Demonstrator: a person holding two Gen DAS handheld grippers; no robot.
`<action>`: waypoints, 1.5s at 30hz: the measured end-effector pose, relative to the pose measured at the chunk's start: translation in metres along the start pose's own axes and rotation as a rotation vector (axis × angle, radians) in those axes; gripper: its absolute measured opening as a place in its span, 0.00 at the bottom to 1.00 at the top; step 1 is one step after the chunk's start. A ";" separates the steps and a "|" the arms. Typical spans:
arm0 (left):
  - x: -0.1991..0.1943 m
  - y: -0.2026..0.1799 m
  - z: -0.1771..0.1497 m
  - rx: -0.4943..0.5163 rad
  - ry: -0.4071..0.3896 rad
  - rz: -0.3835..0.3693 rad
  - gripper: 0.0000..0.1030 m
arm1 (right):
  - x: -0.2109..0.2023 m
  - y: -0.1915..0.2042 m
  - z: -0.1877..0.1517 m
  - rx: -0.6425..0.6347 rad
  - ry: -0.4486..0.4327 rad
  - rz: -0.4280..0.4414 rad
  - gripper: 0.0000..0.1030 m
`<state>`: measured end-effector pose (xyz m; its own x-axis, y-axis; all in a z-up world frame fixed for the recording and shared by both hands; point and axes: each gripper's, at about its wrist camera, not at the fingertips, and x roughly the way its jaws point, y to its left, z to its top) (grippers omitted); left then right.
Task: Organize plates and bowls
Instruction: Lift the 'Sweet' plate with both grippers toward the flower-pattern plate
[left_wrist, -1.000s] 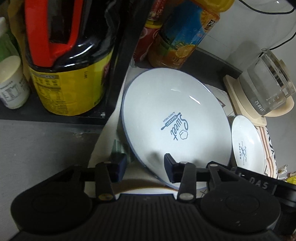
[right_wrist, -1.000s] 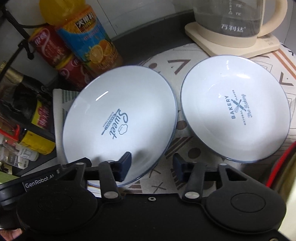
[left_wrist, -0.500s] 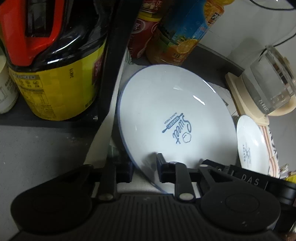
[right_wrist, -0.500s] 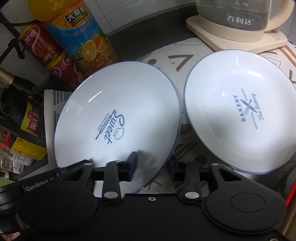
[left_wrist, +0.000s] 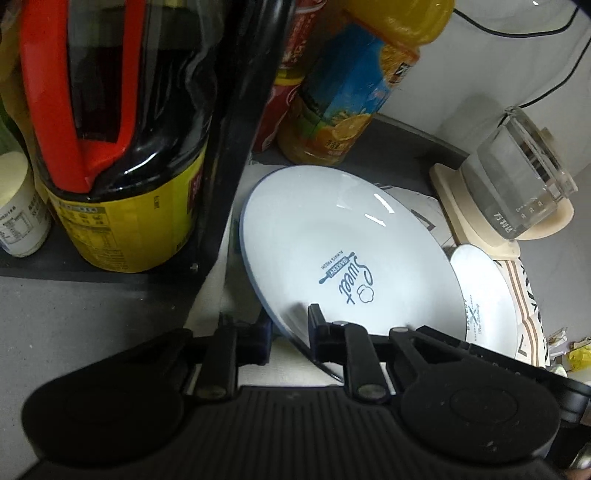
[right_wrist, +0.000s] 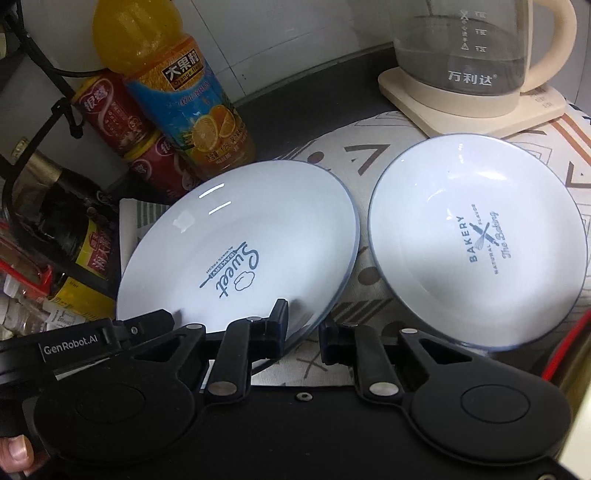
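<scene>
A white plate printed "Sweet" (left_wrist: 332, 236) (right_wrist: 240, 229) sits tilted on a patterned cloth (right_wrist: 369, 155). Both grippers hold its near rim. My left gripper (left_wrist: 290, 332) has the rim between its fingers, jaws closing and pads pressing on it. My right gripper (right_wrist: 303, 332) grips the same rim further right, its jaws also closing on it. A second white plate printed "Bakery" (right_wrist: 476, 240) (left_wrist: 484, 295) lies flat on the cloth to the right, apart from both grippers.
A glass kettle (right_wrist: 461, 55) on a cream base stands behind the plates. An orange juice bottle (right_wrist: 177, 92) and red cans (right_wrist: 110, 114) stand at the back left. A black rack post (left_wrist: 236, 147) and a dark jug with red handle (left_wrist: 110, 147) crowd the left.
Both grippers' jaws have closed from wide apart onto the near rim of the "Sweet" plate. The plate now sits more tilted. The "Bakery" plate has not moved.
</scene>
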<state>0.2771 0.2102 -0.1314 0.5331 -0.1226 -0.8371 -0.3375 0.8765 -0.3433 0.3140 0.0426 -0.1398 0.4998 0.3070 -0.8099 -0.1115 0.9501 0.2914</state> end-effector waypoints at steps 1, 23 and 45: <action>-0.002 0.000 -0.001 -0.004 -0.002 -0.001 0.17 | -0.002 0.000 0.000 -0.001 -0.002 0.001 0.16; -0.062 -0.036 -0.016 0.020 -0.087 -0.013 0.17 | -0.073 -0.003 -0.007 -0.082 -0.122 0.043 0.17; -0.141 -0.044 -0.087 -0.096 -0.187 0.097 0.17 | -0.124 0.005 -0.048 -0.233 -0.135 0.182 0.16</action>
<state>0.1495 0.1481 -0.0354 0.6261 0.0568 -0.7777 -0.4615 0.8308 -0.3109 0.2103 0.0114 -0.0619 0.5611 0.4776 -0.6761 -0.3954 0.8722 0.2879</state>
